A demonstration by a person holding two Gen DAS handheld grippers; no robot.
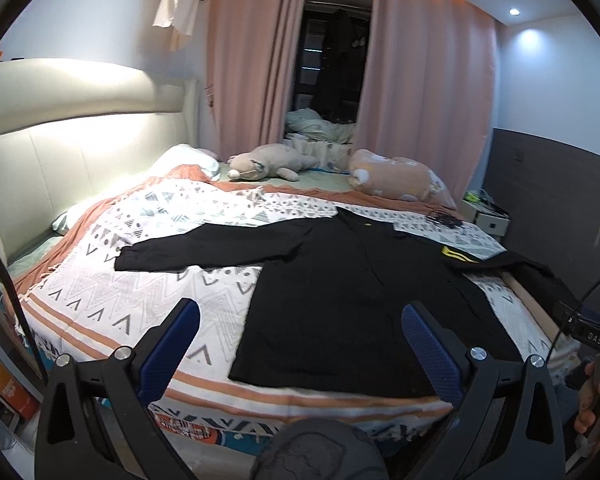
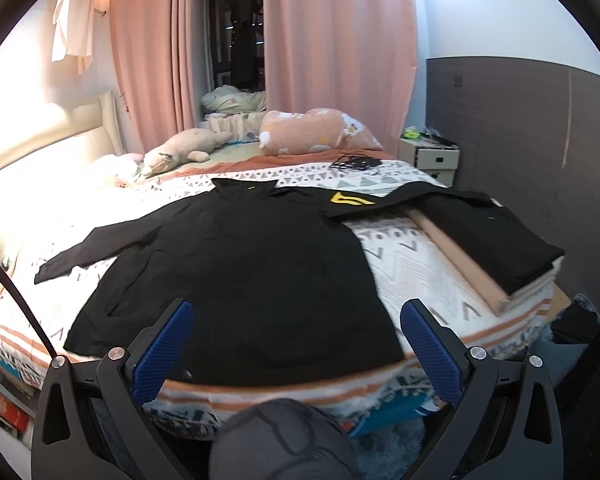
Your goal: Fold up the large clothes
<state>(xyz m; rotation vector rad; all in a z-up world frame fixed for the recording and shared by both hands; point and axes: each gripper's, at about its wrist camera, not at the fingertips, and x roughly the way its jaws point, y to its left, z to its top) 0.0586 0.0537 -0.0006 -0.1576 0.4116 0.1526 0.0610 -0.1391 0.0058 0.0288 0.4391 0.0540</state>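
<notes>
A large black long-sleeved garment (image 1: 340, 280) lies spread flat on the patterned bed cover (image 1: 140, 288), hem toward me, left sleeve stretched out to the left. It also shows in the right wrist view (image 2: 240, 264), with a yellow patch (image 2: 346, 199) near its right shoulder. My left gripper (image 1: 300, 320) is open and empty, above the near bed edge at the garment's hem. My right gripper (image 2: 296, 316) is open and empty, also over the hem. The right gripper's body (image 1: 588, 332) shows at the right edge of the left wrist view.
A stack of folded black clothes (image 2: 496, 236) lies on the bed's right corner. A plush toy (image 1: 268, 162), a peach pillow (image 1: 396, 178) and a black cable (image 2: 354, 164) lie at the far side. A headboard (image 1: 60, 136) stands left, a nightstand (image 2: 432, 156) right.
</notes>
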